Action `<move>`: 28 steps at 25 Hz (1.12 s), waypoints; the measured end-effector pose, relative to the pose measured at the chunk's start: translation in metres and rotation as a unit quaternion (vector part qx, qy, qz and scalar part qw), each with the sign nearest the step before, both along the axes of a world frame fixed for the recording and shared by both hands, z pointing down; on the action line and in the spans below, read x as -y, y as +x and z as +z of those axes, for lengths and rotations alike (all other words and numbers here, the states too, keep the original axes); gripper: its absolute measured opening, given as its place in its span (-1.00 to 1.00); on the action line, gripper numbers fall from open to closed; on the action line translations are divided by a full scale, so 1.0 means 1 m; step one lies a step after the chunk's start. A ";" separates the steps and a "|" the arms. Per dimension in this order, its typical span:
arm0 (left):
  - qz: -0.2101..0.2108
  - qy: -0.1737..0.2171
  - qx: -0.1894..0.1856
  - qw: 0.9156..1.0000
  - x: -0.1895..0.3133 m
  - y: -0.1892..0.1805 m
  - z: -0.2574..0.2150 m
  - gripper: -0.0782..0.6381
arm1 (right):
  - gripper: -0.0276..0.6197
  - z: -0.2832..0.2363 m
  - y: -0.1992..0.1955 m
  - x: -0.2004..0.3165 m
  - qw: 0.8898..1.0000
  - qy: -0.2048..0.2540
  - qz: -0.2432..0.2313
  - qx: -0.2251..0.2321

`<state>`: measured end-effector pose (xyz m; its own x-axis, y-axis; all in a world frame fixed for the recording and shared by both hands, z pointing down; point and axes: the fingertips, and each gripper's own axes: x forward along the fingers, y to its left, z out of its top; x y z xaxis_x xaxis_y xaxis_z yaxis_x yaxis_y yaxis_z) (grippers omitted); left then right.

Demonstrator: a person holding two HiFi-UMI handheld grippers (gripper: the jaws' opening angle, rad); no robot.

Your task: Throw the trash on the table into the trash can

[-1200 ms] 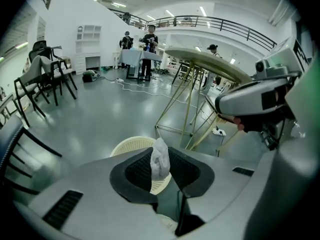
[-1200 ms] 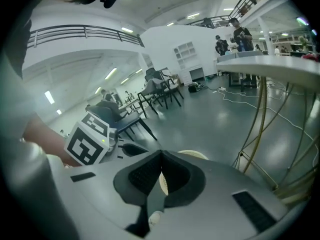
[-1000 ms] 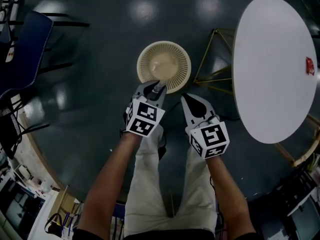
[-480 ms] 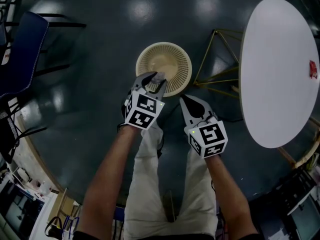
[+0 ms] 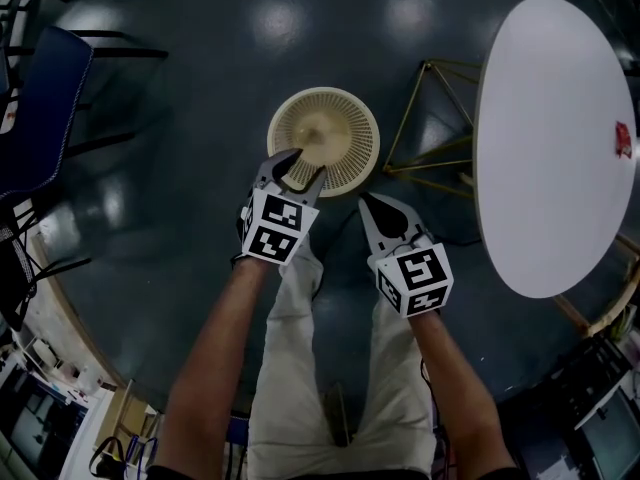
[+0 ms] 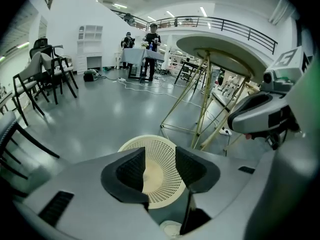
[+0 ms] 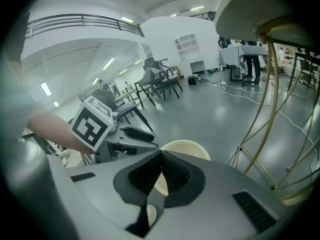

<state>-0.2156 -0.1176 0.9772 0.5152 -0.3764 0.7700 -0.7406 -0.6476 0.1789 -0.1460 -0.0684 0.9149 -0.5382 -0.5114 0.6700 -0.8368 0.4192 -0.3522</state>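
A cream mesh trash can (image 5: 340, 118) stands on the dark floor. My left gripper (image 5: 300, 169) hangs over its near rim with its jaws opening and nothing between them. In the left gripper view the trash can (image 6: 150, 143) shows through the gap of that gripper (image 6: 160, 157). My right gripper (image 5: 371, 202) is shut and empty, just right of the can and level with the left one; in its own view the jaws (image 7: 161, 160) meet in front of the can (image 7: 187, 148). A small red piece of trash (image 5: 621, 137) lies on the white round table (image 5: 545, 138) at its far right edge.
The table stands on thin gold legs (image 5: 430, 118) between the can and the tabletop. A blue chair (image 5: 40, 98) is at the far left, with clutter along the lower left edge. The person's legs (image 5: 330, 368) are below the grippers. People stand far off by a table (image 6: 142, 44).
The left gripper's jaws have spread apart over the can, and the small grey thing seen between them before is no longer there. The right gripper has stayed shut and in place.
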 end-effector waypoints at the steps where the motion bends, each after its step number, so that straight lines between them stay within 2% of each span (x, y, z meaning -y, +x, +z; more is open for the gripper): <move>1: 0.003 0.000 0.001 1.000 0.000 0.001 -0.001 -0.22 | -0.86 -0.001 0.001 0.001 1.000 0.001 -0.002 -0.001; 7: 0.008 0.002 0.004 1.000 0.002 0.002 -0.017 -0.65 | -0.86 -0.015 0.003 0.011 1.000 0.013 0.003 -0.003; 12: 0.019 0.004 0.004 1.000 -0.007 0.002 -0.042 -0.72 | -0.86 -0.039 0.002 0.010 1.000 0.024 -0.001 -0.007; 18: 0.011 0.013 -0.014 1.000 -0.011 0.005 -0.081 -0.74 | -0.86 -0.071 0.006 0.008 0.999 0.036 0.006 -0.006; 28: 0.016 0.060 -0.051 0.997 -0.010 0.028 -0.184 -0.74 | -0.86 -0.138 0.023 0.010 0.999 0.047 0.024 -0.009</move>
<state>-0.1875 -0.1077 0.7933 0.6019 -0.4451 0.6630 -0.7011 -0.6920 0.1719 -0.1230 -0.0784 0.7767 -0.5002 -0.5971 0.6271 -0.8623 0.4094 -0.2980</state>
